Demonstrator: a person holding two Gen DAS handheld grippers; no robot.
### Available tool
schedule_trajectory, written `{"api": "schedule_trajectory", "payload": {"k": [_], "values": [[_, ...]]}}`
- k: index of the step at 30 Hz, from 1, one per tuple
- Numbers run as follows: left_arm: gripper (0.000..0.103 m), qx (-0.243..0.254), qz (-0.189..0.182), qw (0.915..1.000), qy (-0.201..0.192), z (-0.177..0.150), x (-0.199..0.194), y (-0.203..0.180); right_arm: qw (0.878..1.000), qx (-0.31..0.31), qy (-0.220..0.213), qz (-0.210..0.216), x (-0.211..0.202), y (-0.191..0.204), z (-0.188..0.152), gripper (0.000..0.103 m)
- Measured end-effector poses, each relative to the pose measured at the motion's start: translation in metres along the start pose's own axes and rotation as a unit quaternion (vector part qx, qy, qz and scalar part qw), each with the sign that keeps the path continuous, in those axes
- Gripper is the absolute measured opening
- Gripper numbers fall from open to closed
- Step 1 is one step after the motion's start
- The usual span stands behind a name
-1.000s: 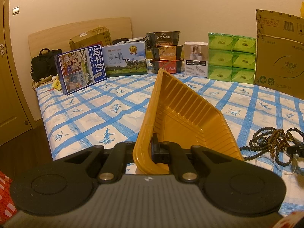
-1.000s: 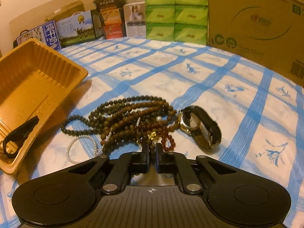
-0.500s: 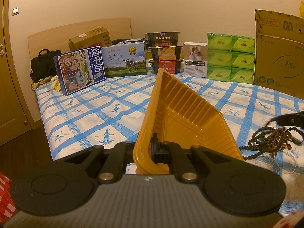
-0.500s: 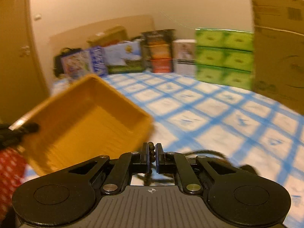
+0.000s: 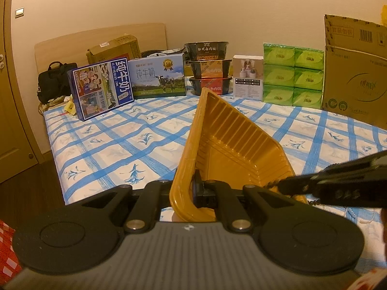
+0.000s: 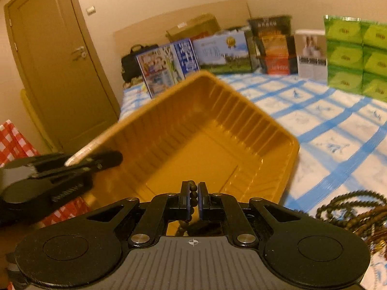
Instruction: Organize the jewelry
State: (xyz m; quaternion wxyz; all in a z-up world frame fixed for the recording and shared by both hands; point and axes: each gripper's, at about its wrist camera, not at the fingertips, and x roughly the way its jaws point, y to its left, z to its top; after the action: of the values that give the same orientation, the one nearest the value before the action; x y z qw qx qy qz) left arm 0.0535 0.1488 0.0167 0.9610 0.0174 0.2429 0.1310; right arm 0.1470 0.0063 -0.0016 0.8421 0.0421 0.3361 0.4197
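My left gripper (image 5: 193,193) is shut on the near rim of a ribbed orange plastic tray (image 5: 232,149) and holds it tilted above the bed. My right gripper (image 6: 192,193) is shut on a dark bead string (image 6: 192,196) and hangs over the tray's (image 6: 205,140) near edge. In the left wrist view the right gripper (image 5: 278,185) reaches in from the right at the tray's rim. In the right wrist view the left gripper (image 6: 106,158) clamps the tray's left rim. More dark bead strings (image 6: 358,207) lie on the sheet at the right.
The bed has a blue-checked sheet (image 5: 116,145). Milk cartons (image 5: 157,77), stacked food bowls (image 5: 208,67), green tissue packs (image 5: 292,75) and a big cardboard box (image 5: 355,72) line the far wall. A brown door (image 6: 55,67) stands left. A white pearl bracelet (image 5: 360,215) lies on the sheet.
My right gripper has lifted a bead string off the pile and swung left, over the tray. The left gripper holds the tray still.
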Motion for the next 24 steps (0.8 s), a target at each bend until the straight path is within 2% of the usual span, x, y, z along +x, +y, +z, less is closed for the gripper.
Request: {"api": "schedule_trajectory", "payload": {"k": [3, 6, 8, 11, 15, 17, 19, 24], "values": [[0.006, -0.001, 0.0, 1.0, 0.0, 0.0, 0.0, 0.0, 1.0, 0.006, 0.01, -0.008, 0.008, -0.007, -0.003, 0.008], [0.006, 0.0, 0.001, 1.0, 0.0, 0.0, 0.0, 0.0, 1.0, 0.009, -0.004, -0.027, -0.003, -0.014, -0.006, 0.02], [0.006, -0.001, 0.0, 1.0, 0.0, 0.0, 0.0, -0.002, 0.999, 0.011, -0.017, -0.049, -0.017, -0.024, -0.007, 0.026], [0.006, -0.001, 0.0, 1.0, 0.0, 0.001, 0.0, -0.003, 0.995, 0.014, -0.03, -0.099, -0.042, -0.043, -0.014, 0.029], [0.006, 0.0, 0.001, 1.0, 0.0, 0.0, 0.0, -0.001, 0.982, 0.014, -0.034, -0.186, -0.081, -0.076, -0.034, 0.035], [0.006, 0.001, 0.001, 1.0, 0.0, 0.001, 0.0, -0.003, 0.973, 0.02, -0.032, -0.229, -0.099, -0.095, -0.044, 0.042], [0.006, 0.001, 0.002, 1.0, 0.0, 0.001, 0.0, -0.003, 0.964, 0.028, -0.028, -0.262, -0.115, -0.114, -0.051, 0.044], [0.006, 0.004, 0.004, 1.0, 0.001, 0.003, -0.001, -0.005, 0.949, 0.042, -0.006, -0.311, -0.134, -0.155, -0.06, 0.044]]}}
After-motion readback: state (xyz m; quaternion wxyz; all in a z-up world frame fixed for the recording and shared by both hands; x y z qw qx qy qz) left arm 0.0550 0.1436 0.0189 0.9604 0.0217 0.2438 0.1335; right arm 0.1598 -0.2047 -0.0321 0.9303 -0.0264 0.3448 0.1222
